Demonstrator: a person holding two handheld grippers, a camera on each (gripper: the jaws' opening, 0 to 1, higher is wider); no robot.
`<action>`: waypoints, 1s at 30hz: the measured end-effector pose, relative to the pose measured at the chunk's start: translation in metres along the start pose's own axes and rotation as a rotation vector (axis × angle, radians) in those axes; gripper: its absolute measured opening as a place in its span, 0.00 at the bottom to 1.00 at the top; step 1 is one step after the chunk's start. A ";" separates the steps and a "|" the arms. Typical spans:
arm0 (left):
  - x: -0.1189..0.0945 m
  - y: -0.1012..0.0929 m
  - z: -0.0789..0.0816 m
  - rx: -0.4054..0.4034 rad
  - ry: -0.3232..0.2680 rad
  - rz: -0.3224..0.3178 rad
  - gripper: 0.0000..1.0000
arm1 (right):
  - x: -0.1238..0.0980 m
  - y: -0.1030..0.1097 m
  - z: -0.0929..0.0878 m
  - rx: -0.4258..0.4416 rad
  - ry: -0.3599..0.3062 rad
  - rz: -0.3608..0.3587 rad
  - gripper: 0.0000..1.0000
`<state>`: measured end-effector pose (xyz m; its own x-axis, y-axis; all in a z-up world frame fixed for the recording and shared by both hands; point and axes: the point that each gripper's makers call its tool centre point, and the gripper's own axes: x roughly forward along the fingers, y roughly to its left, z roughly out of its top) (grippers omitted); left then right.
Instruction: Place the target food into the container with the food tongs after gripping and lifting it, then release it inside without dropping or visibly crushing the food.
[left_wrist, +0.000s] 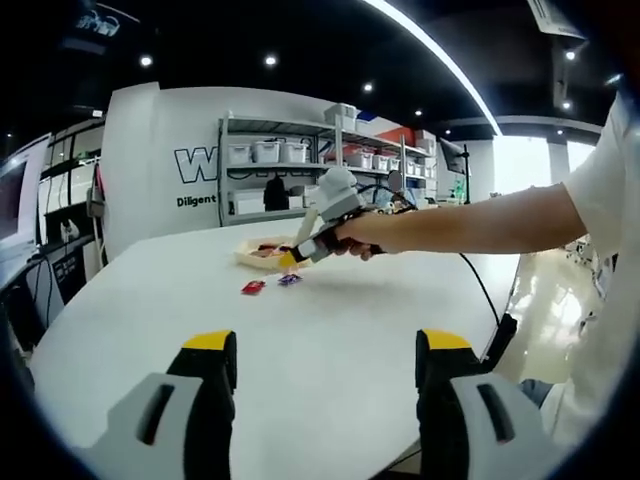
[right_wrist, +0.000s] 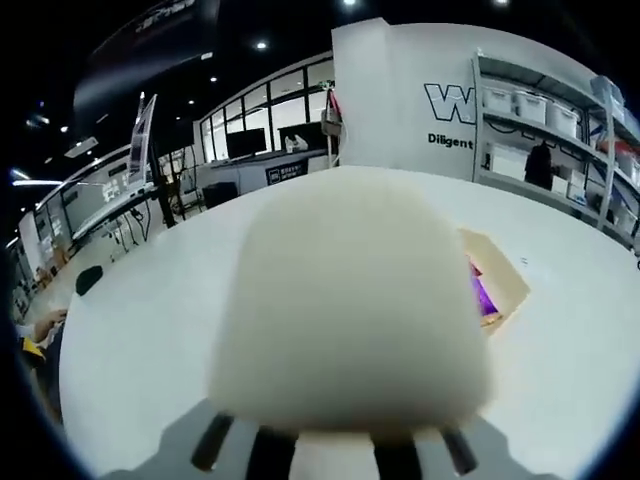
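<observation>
In the right gripper view a pale, soft white food block (right_wrist: 350, 300) sits close to the lens and hides my own jaws. The grey slotted head of the food tongs (right_wrist: 330, 445) rises under it from the bottom edge. Behind the block, to the right, lies the shallow beige container (right_wrist: 505, 275) with a purple packet (right_wrist: 483, 295) inside. In the left gripper view a person's hand holds the right gripper (left_wrist: 292, 258) just above the table beside that container (left_wrist: 250, 262). My left gripper (left_wrist: 327, 350) stands open near the table's front edge, with nothing between its yellow-tipped fingers.
A red packet (left_wrist: 253, 287) and a purple packet (left_wrist: 289, 279) lie on the white table (left_wrist: 330, 310) in front of the container. A black cable (left_wrist: 490, 300) runs off the right edge. Shelving with white bins (left_wrist: 300, 160) stands behind the table.
</observation>
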<state>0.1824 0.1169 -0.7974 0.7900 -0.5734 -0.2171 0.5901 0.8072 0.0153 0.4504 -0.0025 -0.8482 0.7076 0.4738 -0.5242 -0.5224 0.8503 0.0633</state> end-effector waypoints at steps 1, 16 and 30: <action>0.000 -0.001 0.000 0.002 0.000 -0.004 0.72 | -0.003 -0.003 -0.003 0.012 0.006 -0.004 0.19; 0.001 -0.003 0.006 0.002 -0.017 -0.015 0.72 | -0.031 0.007 -0.016 -0.018 0.007 0.056 0.19; 0.001 -0.002 0.002 0.000 0.000 -0.002 0.72 | -0.051 0.029 -0.014 -0.200 -0.041 0.301 0.19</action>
<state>0.1819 0.1144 -0.7954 0.7886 -0.5753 -0.2172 0.5919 0.8058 0.0147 0.3925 -0.0048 -0.8318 0.5245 0.7079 -0.4730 -0.7900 0.6118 0.0395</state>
